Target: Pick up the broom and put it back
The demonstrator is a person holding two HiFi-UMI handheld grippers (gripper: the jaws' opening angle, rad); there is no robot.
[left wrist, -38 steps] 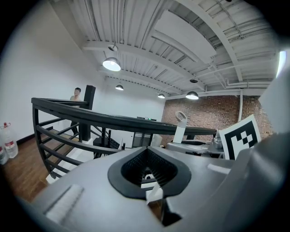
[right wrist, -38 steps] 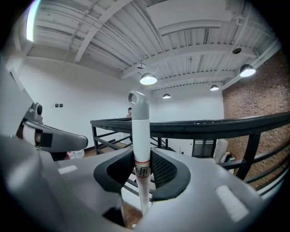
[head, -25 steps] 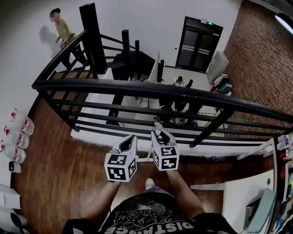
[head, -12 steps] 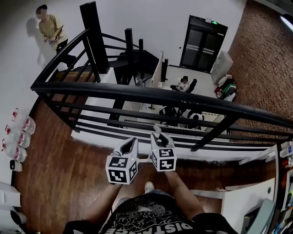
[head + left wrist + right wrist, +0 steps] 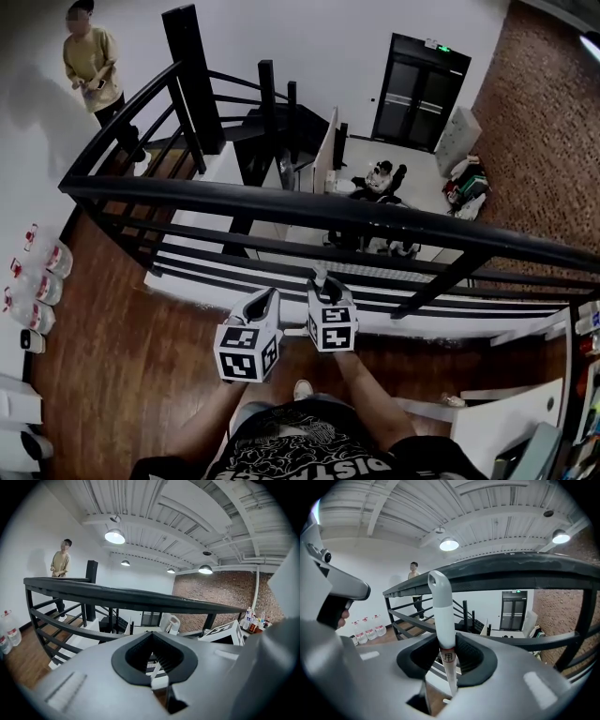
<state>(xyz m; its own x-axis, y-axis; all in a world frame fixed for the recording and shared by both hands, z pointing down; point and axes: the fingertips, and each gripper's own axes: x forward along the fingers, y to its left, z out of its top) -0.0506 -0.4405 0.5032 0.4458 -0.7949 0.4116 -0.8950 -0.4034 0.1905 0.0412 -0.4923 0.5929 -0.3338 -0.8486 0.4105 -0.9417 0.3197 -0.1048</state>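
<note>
Gripping the white broom handle (image 5: 440,613), the right gripper (image 5: 446,644) has its fingers (image 5: 482,663) partly closed, the dark pads pressing on either side of the stick. Its own view shows the grip plainly. The thick upper sleeve with its rounded end stands above the fingers. A red band and a printed mark sit right between the pads, and a thinner shaft runs down below them. The head view shows far less of this: only the rounded tip pokes out just past the fingers. The broom's head appears in no view.

The left gripper (image 5: 151,637) is closed with nothing in it. In the left gripper view, its fingers (image 5: 121,660) meet at the tips and leave an oval hole. Through that hole only white rails and wooden floor beyond can be seen. From the head view the two grippers sit side by side, close together but apart, both pointing at the black railing (image 5: 281,202) just ahead of the fingers.

Only the head view looks over that railing, down to a lower floor with seated people (image 5: 380,178) at desks. It also shows the wooden floor (image 5: 122,361) under the person.

The gripper views look up instead, showing a ribbed ceiling and round lamps (image 5: 115,536) that the head view misses. All three views show a standing person (image 5: 91,66) far beyond the left fingers and water bottles (image 5: 42,281) along the wall. The black double door (image 5: 513,609) lies ahead of the right fingers.
</note>
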